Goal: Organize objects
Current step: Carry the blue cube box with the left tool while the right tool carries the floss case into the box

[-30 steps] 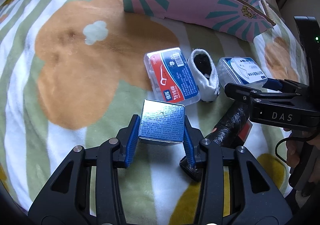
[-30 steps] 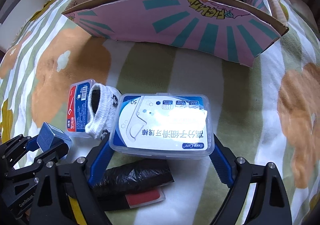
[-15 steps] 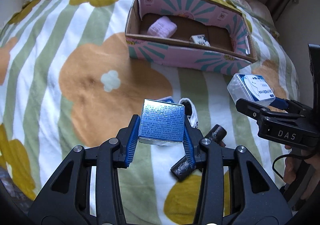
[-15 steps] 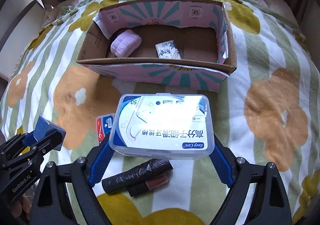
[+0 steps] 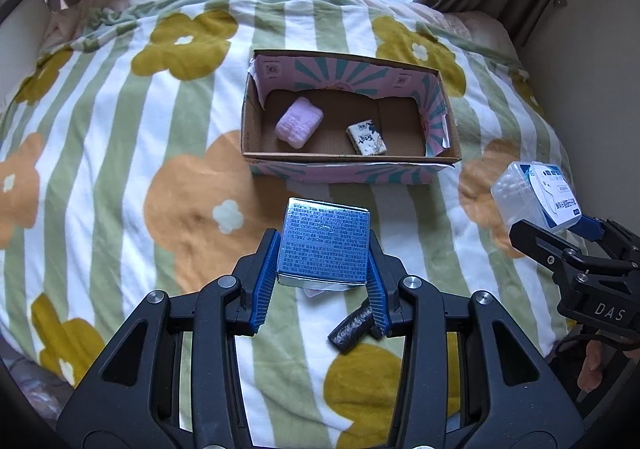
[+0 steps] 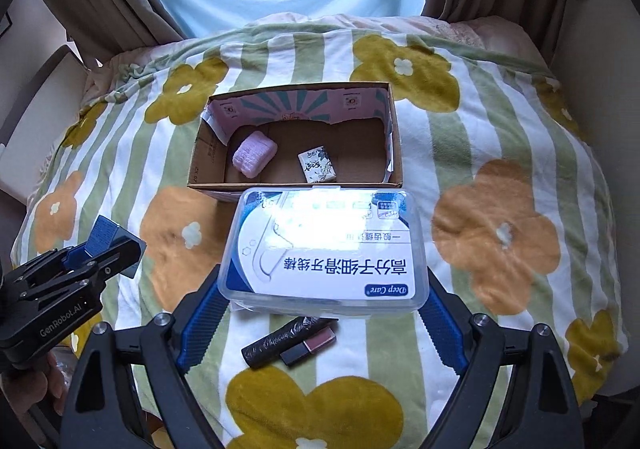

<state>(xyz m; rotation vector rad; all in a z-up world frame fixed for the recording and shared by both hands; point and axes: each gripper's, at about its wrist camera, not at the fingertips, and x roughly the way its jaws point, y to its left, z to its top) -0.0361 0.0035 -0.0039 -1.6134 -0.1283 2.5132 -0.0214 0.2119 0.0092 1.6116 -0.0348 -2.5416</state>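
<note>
Left tool [image 5: 323, 281]: pinching a blue box [image 5: 324, 241] between its blue pads, held above the bed's blanket [image 5: 120, 153], nearer than the carton.
Right tool [image 6: 324, 313]: pinching a clear floss case [image 6: 326, 245] by its two short ends, label up, held just in front of the carton's near wall.
Carton [image 5: 256, 121]: open-topped, pink and teal print, lying on the blanket toward the bed's far edge.
Inside carton: a pink pad [image 5: 299, 122] at the left end; a small printed packet [image 5: 366, 138] near the middle.
Black roll [image 6: 290, 335]: lies on the blanket near the bed's near edge, touching a dark red tube [image 6: 310, 345].
Hand [image 5: 596, 363]: partly seen behind the right tool.
</note>
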